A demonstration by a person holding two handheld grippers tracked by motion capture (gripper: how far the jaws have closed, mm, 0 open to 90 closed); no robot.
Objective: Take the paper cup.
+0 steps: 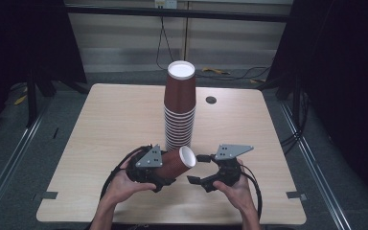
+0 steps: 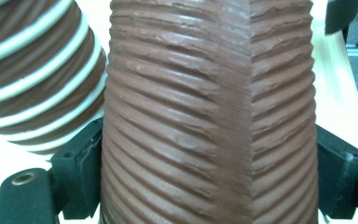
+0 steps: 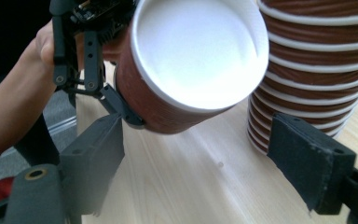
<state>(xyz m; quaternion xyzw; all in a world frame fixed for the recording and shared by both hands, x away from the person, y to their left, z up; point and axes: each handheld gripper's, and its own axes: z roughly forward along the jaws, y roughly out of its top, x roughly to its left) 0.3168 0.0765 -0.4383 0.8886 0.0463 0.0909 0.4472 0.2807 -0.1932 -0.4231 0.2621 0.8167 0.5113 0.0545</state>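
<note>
At the near edge of the desk [image 1: 100,124], the person's two hands are coming in from below, each carrying a tool. The left tool [image 1: 165,176] is pinching a single brown ribbed paper cup [image 1: 177,163] around its body; in the left gripper view the cup's ridged wall [image 2: 205,121] is sitting squeezed between the two black jaws. The cup is lying tilted on its side above the desk, its white mouth [image 3: 198,49] facing the right tool [image 1: 200,168]. That right tool is standing with its jaws spread wide, gripping nothing, just beside the cup's rim but apart from it. Just behind the held cup, a tall stack of cups [image 1: 179,108] is standing upright near the middle of the desk. Farther back, a small dark round hole [image 1: 211,100] is showing in the desk surface.
</note>
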